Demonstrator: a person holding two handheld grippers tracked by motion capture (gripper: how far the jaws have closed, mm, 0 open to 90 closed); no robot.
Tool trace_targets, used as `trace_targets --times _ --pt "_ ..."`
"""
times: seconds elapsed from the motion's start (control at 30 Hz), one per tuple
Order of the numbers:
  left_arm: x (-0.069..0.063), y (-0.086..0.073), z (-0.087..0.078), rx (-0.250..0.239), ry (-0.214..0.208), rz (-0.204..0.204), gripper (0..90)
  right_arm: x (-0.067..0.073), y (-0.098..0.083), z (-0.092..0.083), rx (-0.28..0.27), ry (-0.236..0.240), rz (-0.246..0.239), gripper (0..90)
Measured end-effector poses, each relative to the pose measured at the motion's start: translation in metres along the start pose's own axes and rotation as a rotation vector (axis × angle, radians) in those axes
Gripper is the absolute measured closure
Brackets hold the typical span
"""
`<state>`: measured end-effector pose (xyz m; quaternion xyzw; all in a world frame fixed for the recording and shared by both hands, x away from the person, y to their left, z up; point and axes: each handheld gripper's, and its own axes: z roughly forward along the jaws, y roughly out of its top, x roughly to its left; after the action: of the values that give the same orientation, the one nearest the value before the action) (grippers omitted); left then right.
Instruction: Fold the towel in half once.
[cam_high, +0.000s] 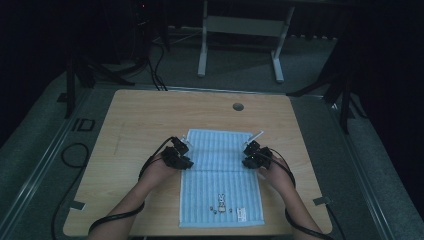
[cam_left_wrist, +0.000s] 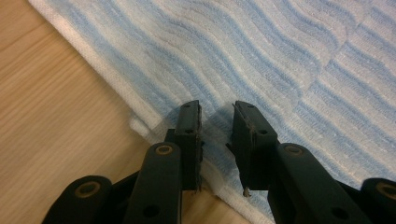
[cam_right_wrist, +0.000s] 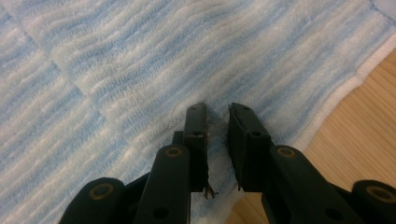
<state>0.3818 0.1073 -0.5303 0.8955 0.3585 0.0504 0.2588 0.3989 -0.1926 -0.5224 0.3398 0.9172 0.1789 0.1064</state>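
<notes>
Two tools on a blue-striped towel (cam_high: 220, 180), one per long side. Towel lies flat on the wooden table (cam_high: 135, 115), long axis running away from the person, near end close to the table's near edge. Small printed figure + a label sit on the near end.

Left tool (cam_high: 185, 153) is at the towel's left edge, about mid-length; left hand (cam_high: 159, 172) behind it. In the left gripper view the tool (cam_left_wrist: 217, 114) has a narrow gap betw. its jaws, tips over the towel (cam_left_wrist: 261, 60) just inside the white hem, bare table (cam_left_wrist: 51, 121) to the side. Gap looks empty; can't tell if tips touch the cloth.

Right tool (cam_high: 247, 155) mirrors it at the right edge, right hand (cam_high: 274, 175) behind. In the right gripper view the tool (cam_right_wrist: 217, 114) also has a narrow gap, nothing clamped, tips over the towel (cam_right_wrist: 140, 70) near the hem w/ wood (cam_right_wrist: 359, 121) alongside. A fold crease crosses the cloth near both tools.

Round hole in the table (cam_high: 238, 106) lies well beyond the towel's far end. Cables trail back from both tools.
</notes>
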Motion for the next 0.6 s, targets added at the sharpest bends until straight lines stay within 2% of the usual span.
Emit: trace_targets --times 0.07,0.17,0.37,0.43,0.5,0.6 --pt "0.003 -0.002 -0.002 0.001 0.018 -0.009 69.6 0.002 0.004 0.001 0.001 0.005 -0.001 76.9" --pt "0.001 -0.003 -0.004 0.013 0.036 0.009 69.3 0.004 0.008 0.003 0.001 0.005 -0.012 76.9" --pt "0.002 -0.005 -0.005 0.022 0.030 0.012 69.4 0.006 0.011 0.003 0.008 0.012 -0.003 74.7" --pt "0.004 -0.004 -0.007 0.026 0.021 0.006 69.4 0.005 0.012 -0.002 -0.007 0.009 -0.008 73.9" --pt "0.006 -0.002 -0.011 0.029 0.034 0.011 69.3 0.002 0.015 -0.008 -0.025 0.009 -0.001 73.4" --pt "0.017 0.009 -0.022 0.001 0.069 -0.024 66.1 -0.006 0.022 -0.017 -0.031 -0.014 0.008 71.0"
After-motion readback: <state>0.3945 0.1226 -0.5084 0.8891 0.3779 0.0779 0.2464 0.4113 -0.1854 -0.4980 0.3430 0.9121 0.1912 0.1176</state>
